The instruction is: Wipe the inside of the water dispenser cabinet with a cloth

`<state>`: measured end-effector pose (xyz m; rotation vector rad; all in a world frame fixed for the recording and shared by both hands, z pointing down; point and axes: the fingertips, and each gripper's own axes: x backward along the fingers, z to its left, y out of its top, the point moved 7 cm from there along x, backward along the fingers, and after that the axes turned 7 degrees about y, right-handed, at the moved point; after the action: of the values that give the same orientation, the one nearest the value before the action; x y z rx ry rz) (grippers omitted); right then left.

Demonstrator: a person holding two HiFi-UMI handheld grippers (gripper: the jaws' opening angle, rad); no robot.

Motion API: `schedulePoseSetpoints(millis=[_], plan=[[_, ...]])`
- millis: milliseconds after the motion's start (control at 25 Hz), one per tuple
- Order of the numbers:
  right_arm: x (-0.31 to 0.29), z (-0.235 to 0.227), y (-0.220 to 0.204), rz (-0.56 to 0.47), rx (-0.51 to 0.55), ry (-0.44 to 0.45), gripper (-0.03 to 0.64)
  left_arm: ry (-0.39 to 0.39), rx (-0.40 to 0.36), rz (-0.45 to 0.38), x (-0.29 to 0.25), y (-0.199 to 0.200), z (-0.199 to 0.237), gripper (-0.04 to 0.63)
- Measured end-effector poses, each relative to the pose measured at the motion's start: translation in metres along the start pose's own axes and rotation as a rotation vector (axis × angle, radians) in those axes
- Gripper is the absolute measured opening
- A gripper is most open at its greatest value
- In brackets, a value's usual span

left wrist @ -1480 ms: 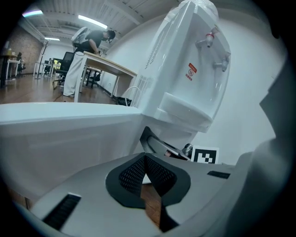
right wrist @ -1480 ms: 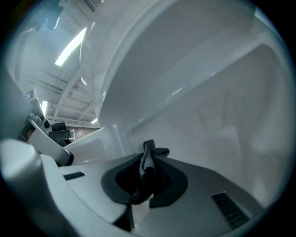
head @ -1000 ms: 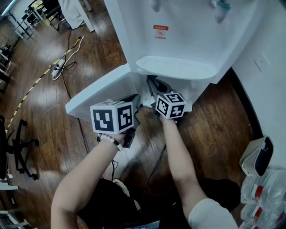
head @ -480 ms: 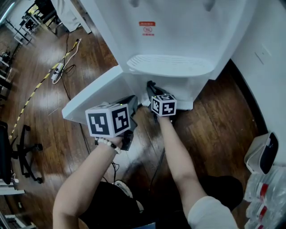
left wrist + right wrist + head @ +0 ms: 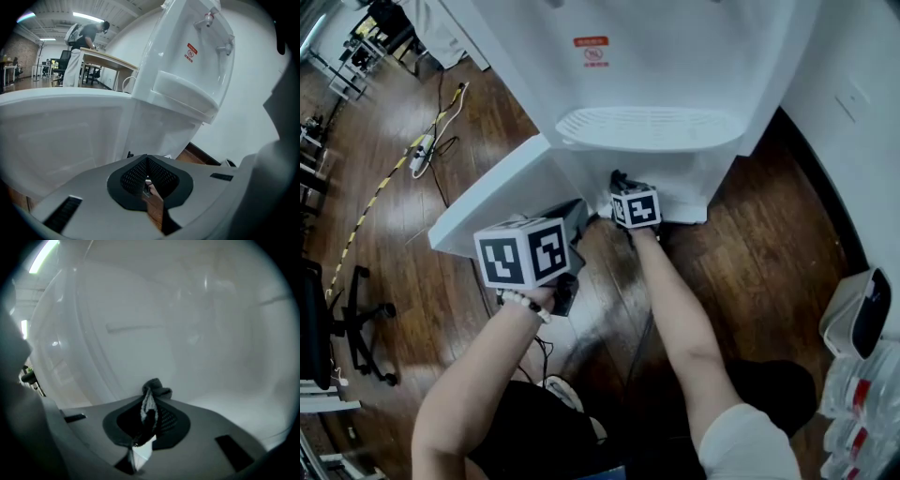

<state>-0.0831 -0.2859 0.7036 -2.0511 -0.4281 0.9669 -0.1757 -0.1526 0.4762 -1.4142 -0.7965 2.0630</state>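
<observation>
The white water dispenser (image 5: 675,66) stands ahead with its lower cabinet door (image 5: 502,192) swung open to the left. My right gripper (image 5: 620,180) reaches into the cabinet opening under the drip tray (image 5: 647,127). In the right gripper view it (image 5: 149,404) is shut on a small dark grey cloth (image 5: 157,390), whose bunched tip pokes out ahead of the jaws, with the white cabinet walls (image 5: 187,333) close around. My left gripper (image 5: 577,216) hangs outside beside the door; its jaws (image 5: 146,163) are shut with nothing in them.
A power strip with cables (image 5: 422,145) lies on the wooden floor at left, and an office chair base (image 5: 352,319) stands nearer. A white bin (image 5: 853,323) and packed bottles (image 5: 853,412) sit at right. A person (image 5: 86,35) stands far off by a desk.
My right gripper has moved forward, deeper into the cabinet under the drip tray. The left gripper has stayed by the door.
</observation>
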Motion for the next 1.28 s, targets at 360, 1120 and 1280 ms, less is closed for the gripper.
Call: schedulePoseSetpoints(millis=[360, 1120, 1280], plan=[[0.048, 0.020, 0.064, -0.397, 0.105, 0.126, 0.040, 0.008, 0.009, -0.009, 0.001, 0.003, 0.001, -0.009], [0.057, 0.018, 0.105, -0.491, 0.105, 0.109, 0.040, 0.004, -0.003, 0.001, 0.000, -0.001, -0.007, -0.009], [0.035, 0.005, 0.069, -0.373, 0.037, 0.070, 0.040, -0.002, -0.006, 0.006, 0.000, -0.002, -0.009, -0.009]])
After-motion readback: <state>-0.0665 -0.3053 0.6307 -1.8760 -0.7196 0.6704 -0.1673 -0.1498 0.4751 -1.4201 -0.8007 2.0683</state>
